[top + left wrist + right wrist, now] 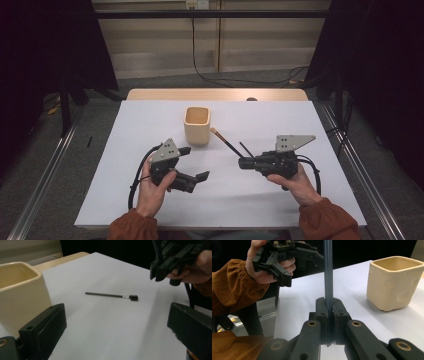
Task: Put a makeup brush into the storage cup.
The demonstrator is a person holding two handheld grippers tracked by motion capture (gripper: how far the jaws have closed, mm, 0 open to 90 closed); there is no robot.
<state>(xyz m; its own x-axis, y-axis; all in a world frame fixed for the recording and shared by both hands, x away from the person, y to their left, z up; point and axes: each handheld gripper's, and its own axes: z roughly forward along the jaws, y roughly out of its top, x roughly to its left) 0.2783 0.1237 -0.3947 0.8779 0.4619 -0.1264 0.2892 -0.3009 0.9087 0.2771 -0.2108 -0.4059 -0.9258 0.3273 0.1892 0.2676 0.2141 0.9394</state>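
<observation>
My right gripper (244,163) is shut on the dark end of a slim brush (224,141) whose tan tip points toward the cream square cup (197,125). In the right gripper view the jaws (328,306) pinch the dark shaft (328,275), which rises straight up, with the cup (394,282) at the right. A second thin black brush (246,149) lies flat on the table, also seen in the left gripper view (112,295). My left gripper (194,163) hovers open left of it, its jaws (112,325) wide apart with nothing between them; the cup (20,290) stands at its left.
The white table top (150,200) ends in a wooden strip (215,94) at the far edge. Dark curtains flank both sides, and metal rails run along the floor. Cables trail from both grippers. The person's orange sleeves (330,220) come in at the front edge.
</observation>
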